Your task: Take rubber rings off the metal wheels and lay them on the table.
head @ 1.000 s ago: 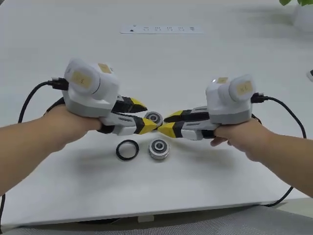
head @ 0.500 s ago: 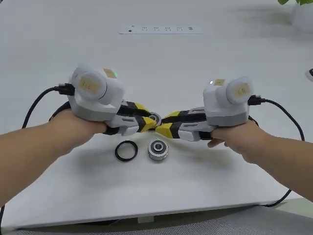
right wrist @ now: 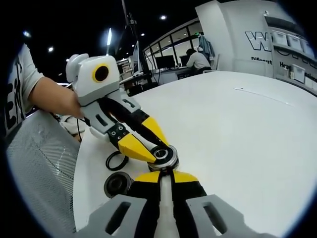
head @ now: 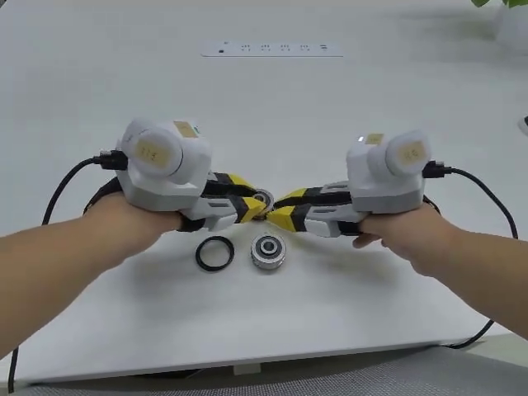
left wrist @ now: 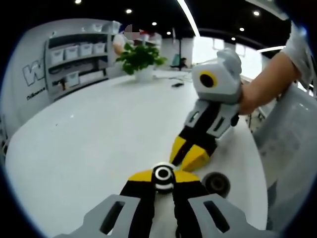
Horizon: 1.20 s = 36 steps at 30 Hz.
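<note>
The left gripper's (left wrist: 163, 180) fingers were clenched on a metal wheel (left wrist: 163, 172), grasping it by its rim with its pale hub turned toward that gripper's camera. The right gripper's (right wrist: 162, 179) fingers were pressed together with barely a slit between them. Their yellow tips touched the dark edge of the same wheel from the opposite side, and whether any rubber was caught between them could not be told. In the head view the two grippers met tip to tip over the white tabletop (head: 355, 99), with the held wheel between their tips. Nearer the person, a loose rubber ring (head: 198, 254) lay flat on the tabletop. Just beside it on the right, not touching it, lay a second wheel (head: 268, 251) with a dark outer band and a shiny centre. A black cable (head: 62, 177) trailed from the back of each gripper. Well beyond the grippers, a white power strip (head: 272, 50) lay on the far part of the tabletop. The left gripper view showed a potted plant (left wrist: 140, 58) at the tabletop's far end.
</note>
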Each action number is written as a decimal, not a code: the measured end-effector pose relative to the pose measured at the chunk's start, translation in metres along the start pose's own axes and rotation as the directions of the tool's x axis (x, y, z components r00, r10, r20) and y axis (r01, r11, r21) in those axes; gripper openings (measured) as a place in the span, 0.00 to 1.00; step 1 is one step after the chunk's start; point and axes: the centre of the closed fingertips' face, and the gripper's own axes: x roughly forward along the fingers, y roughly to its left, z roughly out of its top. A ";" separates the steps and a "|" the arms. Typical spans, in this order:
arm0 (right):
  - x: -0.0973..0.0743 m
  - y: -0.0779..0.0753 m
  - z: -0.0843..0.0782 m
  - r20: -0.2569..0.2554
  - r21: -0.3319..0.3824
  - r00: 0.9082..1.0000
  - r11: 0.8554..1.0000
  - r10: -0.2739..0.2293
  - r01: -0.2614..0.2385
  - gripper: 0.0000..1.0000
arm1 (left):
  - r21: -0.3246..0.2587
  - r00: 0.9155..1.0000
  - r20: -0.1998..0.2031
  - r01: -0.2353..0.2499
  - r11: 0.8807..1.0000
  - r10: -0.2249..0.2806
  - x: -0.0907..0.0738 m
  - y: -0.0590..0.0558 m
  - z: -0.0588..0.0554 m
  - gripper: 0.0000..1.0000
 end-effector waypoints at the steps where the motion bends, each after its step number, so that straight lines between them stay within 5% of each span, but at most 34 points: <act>1: -0.001 0.000 0.001 0.012 0.012 1.000 1.000 0.001 -0.001 0.00 | -0.001 1.000 0.001 -0.002 1.000 0.002 -0.001 0.000 0.000 0.14; 9: -0.002 -0.003 0.001 0.037 0.129 0.999 0.992 -0.011 0.006 0.00 | 0.005 1.000 0.012 -0.020 1.000 0.020 -0.003 0.000 0.000 0.13; 17: -0.009 -0.011 0.007 0.103 0.269 0.994 0.963 -0.041 0.012 0.00 | 0.020 1.000 0.003 -0.016 1.000 0.016 -0.004 -0.003 0.000 0.12; 36: -0.006 -0.005 0.017 0.132 0.350 0.991 0.937 -0.027 -0.021 0.00 | 0.050 0.999 -0.017 -0.042 0.998 0.043 -0.004 -0.003 0.000 0.12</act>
